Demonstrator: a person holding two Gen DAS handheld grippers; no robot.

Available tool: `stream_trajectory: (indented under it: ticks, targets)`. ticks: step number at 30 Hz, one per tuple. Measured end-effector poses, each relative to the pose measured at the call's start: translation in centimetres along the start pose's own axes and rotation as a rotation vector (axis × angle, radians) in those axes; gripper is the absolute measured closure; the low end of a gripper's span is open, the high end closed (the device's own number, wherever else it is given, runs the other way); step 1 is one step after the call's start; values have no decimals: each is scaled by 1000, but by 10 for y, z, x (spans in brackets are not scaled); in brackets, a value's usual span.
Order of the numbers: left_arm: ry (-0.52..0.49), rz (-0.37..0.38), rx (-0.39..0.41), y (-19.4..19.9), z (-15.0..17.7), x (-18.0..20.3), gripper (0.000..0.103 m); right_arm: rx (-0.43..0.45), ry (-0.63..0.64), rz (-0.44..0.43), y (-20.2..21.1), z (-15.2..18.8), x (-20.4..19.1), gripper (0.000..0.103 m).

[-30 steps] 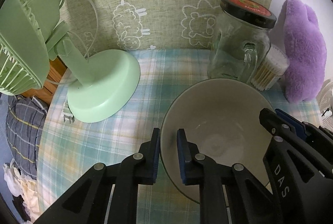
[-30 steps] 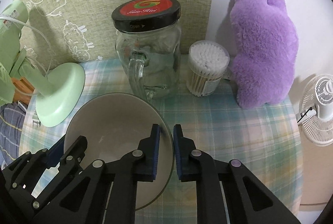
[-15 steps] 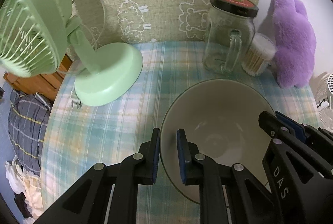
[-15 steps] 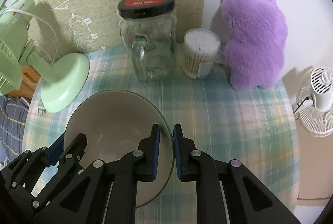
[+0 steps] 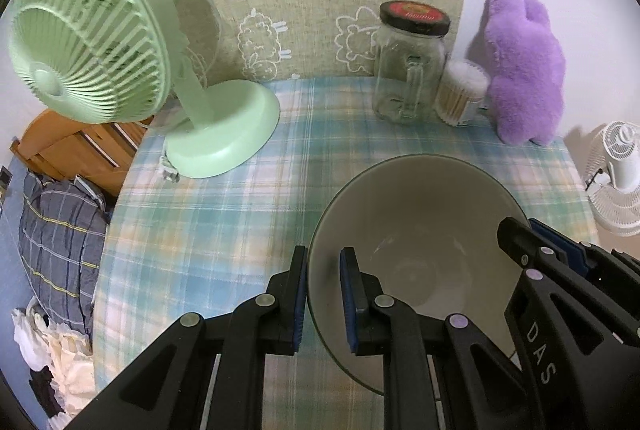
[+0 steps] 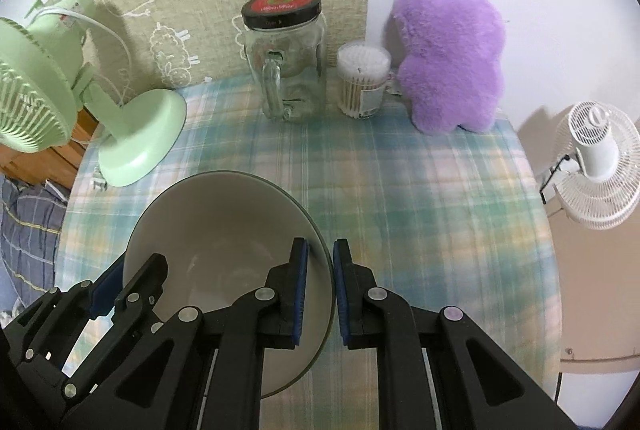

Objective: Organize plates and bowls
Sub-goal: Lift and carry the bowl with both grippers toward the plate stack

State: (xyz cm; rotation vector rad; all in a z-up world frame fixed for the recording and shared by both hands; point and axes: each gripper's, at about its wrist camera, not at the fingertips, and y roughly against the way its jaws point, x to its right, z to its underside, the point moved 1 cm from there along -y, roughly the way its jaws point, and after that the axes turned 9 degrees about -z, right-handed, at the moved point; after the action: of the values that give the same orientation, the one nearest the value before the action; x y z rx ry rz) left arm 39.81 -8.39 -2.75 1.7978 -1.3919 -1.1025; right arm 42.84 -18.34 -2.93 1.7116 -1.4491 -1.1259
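Above the plaid cloth [image 5: 224, 214], both grippers clamp the bowl [image 5: 416, 214], seemingly lifted.

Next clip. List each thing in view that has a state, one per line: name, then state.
bowl: upright, empty, gripped at opposite rim edges by both claws.
left claw: shut on the bowl's rim.
right claw: shut on the bowl's rim.
glass jar: upright, lid on.
cotton swab tub: upright, full.
green fan: standing.
purple plush: propped against the wall.

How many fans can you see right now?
2. A green desk fan stands on the table's far left; a white fan stands beyond the table's right edge. Others outside these views may be hidden.
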Motion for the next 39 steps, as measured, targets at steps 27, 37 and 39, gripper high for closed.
stream_trajectory:
  ticks: [27, 37, 39]
  targets:
    - [-61, 84, 111, 131, 77, -52, 90, 129, -69, 73, 152, 88, -40, 86]
    - [-65, 106, 114, 153, 122, -64, 90, 132, -77, 96, 176, 137, -51, 86]
    - [-67, 110, 115, 157, 131, -66, 90, 134, -79, 99, 181, 147, -52, 86]
